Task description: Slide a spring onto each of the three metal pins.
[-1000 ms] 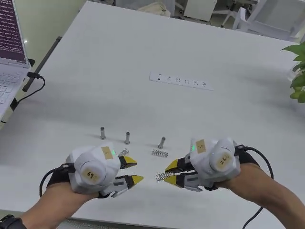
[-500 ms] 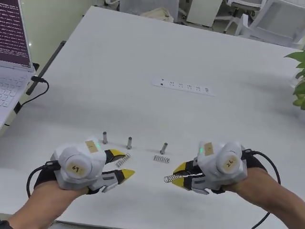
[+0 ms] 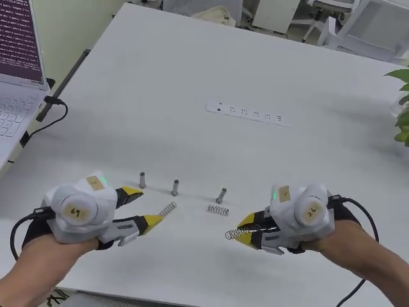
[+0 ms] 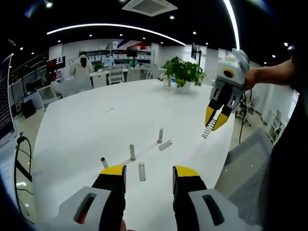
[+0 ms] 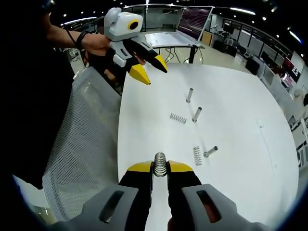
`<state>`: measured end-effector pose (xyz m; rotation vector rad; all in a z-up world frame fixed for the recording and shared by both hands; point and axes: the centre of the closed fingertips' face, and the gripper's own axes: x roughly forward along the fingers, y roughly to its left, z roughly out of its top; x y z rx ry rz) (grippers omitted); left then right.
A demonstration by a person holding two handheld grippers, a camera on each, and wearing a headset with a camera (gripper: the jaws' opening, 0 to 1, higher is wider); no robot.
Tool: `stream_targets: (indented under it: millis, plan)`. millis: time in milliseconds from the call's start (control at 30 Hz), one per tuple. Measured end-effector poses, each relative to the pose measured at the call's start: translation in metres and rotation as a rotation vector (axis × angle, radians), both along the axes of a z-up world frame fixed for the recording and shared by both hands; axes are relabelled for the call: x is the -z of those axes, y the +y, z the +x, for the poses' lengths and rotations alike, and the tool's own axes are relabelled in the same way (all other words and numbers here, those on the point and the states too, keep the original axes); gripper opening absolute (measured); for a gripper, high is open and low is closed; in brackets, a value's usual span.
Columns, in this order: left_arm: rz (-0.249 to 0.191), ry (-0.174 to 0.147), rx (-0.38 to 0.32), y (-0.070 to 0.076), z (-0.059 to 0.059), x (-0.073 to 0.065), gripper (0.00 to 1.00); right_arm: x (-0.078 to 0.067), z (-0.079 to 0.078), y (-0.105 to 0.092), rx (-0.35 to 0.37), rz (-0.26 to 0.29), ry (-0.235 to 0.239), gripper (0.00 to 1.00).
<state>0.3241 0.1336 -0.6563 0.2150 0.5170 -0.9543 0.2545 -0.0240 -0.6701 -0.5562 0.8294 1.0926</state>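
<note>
Three short metal pins stand in a row on the white table. One spring lies below the middle pin, and another spring lies beside the right-hand pin. My left gripper is open, its yellow tips just left of the first loose spring, which lies ahead between the jaws in the left gripper view. My right gripper is shut on a third spring, held off the table to the right of the pins. Its coil end sits pinched between the tips.
A white power strip lies farther back on the table. An open laptop and a black cable sit at the left edge. A green plant is at the right. The near table edge runs just below both hands.
My left gripper has drawn back to the left, uncovering the spring below the middle pin. My right gripper has shifted slightly right, still holding its spring.
</note>
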Motion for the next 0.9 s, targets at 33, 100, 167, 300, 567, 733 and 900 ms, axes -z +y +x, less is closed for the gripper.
stream_targets:
  millis: [33, 100, 167, 300, 567, 733, 900]
  plan:
    - [0.000, 0.001, -0.005, 0.003, 0.001, 0.000, 0.33, 0.001, 0.000, -0.001, 0.000, -0.003, 0.001, 0.08]
    - [0.000, 0.003, -0.020, 0.009, 0.002, 0.001, 0.34, 0.002, 0.002, -0.001, 0.000, -0.008, 0.001, 0.08]
    - [0.003, 0.005, -0.032, 0.016, 0.003, 0.003, 0.35, 0.002, 0.004, -0.002, 0.005, -0.012, 0.001, 0.08]
    - [0.010, 0.018, -0.056, 0.028, 0.005, 0.008, 0.38, 0.004, 0.009, -0.005, 0.017, -0.032, -0.003, 0.08]
    - [0.014, 0.022, -0.093, 0.050, 0.006, 0.015, 0.44, 0.005, 0.020, -0.004, 0.027, -0.047, 0.005, 0.08]
    - [0.012, 0.017, -0.091, 0.052, 0.003, 0.010, 0.47, 0.003, 0.029, 0.000, 0.026, -0.059, 0.008, 0.08]
    - [0.002, 0.011, -0.092, 0.055, 0.003, 0.006, 0.48, 0.000, 0.044, 0.008, 0.015, -0.073, 0.004, 0.08]
